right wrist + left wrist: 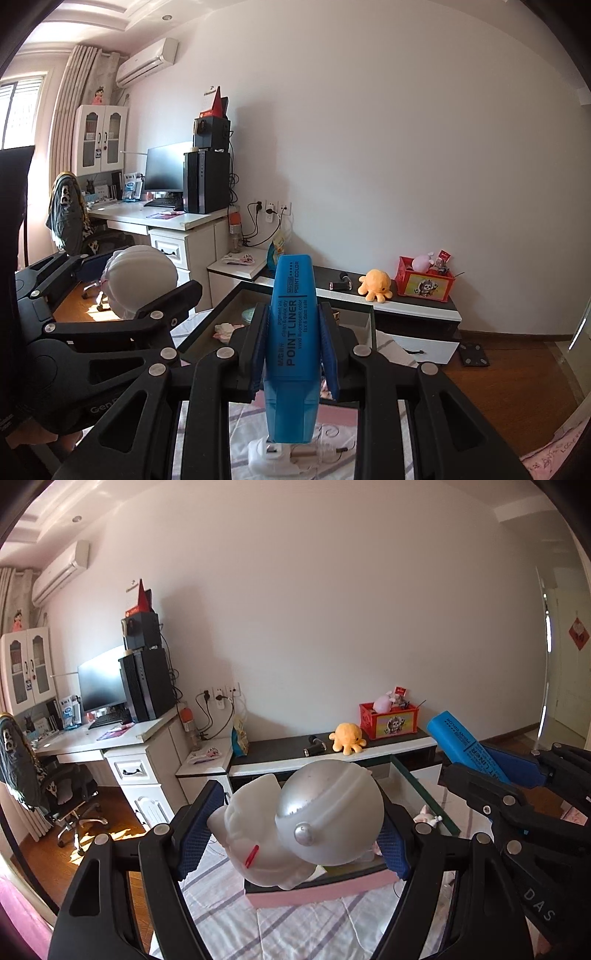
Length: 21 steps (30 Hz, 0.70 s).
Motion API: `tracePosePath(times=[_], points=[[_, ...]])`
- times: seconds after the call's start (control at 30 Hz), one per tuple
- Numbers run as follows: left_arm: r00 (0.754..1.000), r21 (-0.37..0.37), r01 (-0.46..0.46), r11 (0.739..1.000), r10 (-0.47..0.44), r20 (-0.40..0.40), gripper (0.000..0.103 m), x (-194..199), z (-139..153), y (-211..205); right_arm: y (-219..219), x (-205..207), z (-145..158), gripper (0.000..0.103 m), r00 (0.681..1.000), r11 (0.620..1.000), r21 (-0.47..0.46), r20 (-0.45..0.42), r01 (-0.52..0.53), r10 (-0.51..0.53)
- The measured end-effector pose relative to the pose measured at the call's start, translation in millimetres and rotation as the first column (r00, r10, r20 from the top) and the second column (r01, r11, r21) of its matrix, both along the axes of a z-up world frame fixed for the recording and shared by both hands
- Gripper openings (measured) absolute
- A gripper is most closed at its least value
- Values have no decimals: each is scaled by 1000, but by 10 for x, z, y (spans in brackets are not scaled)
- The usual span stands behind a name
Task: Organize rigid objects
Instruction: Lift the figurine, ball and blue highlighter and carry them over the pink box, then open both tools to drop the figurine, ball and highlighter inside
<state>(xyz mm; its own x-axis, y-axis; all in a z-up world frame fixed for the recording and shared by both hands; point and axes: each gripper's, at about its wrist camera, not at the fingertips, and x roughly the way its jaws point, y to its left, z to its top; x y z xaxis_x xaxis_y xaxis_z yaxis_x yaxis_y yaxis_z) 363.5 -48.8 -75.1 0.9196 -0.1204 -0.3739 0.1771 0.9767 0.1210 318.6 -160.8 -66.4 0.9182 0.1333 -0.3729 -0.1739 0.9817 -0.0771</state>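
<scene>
My left gripper (301, 806) is shut on a white astronaut figure (325, 823) with a silver helmet, which lies sideways between the blue pads. My right gripper (293, 314) is shut on a blue highlighter (293, 291) marked POINT LINER, its cap end pointing away from me. Both are held in the air over a dark-framed glass-top table (349, 308) and a striped cloth (295, 926). In the left wrist view the right gripper (480, 762) with the highlighter (456, 736) is close on the right. From the right wrist view, the left gripper (136, 282) and astronaut figure (146, 271) are on the left.
A low black-topped cabinet (280, 751) along the wall carries an orange octopus plush (349, 736), a red crate (391, 720) and a small black item. A white desk (110, 738) with monitor and computer tower stands left. A white plug adaptor (275, 459) lies below the highlighter.
</scene>
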Motion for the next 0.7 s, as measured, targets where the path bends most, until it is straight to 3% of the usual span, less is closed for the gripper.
tracePosePath(times=[0.17, 0.37, 0.7], points=[[990, 32, -12, 999, 17, -140, 78, 850, -367, -131, -78, 739, -342, 27, 994, 1000, -18, -112, 14, -16], [962, 107, 23, 994, 7, -273, 78, 1500, -820, -336, -238, 1328, -786, 27, 969, 999, -33, -243, 28, -35], [924, 116, -44, 992, 84, -374, 79, 1993, -1132, -278, -433, 1827, -1105, 27, 932, 994, -66, -346, 88, -105]])
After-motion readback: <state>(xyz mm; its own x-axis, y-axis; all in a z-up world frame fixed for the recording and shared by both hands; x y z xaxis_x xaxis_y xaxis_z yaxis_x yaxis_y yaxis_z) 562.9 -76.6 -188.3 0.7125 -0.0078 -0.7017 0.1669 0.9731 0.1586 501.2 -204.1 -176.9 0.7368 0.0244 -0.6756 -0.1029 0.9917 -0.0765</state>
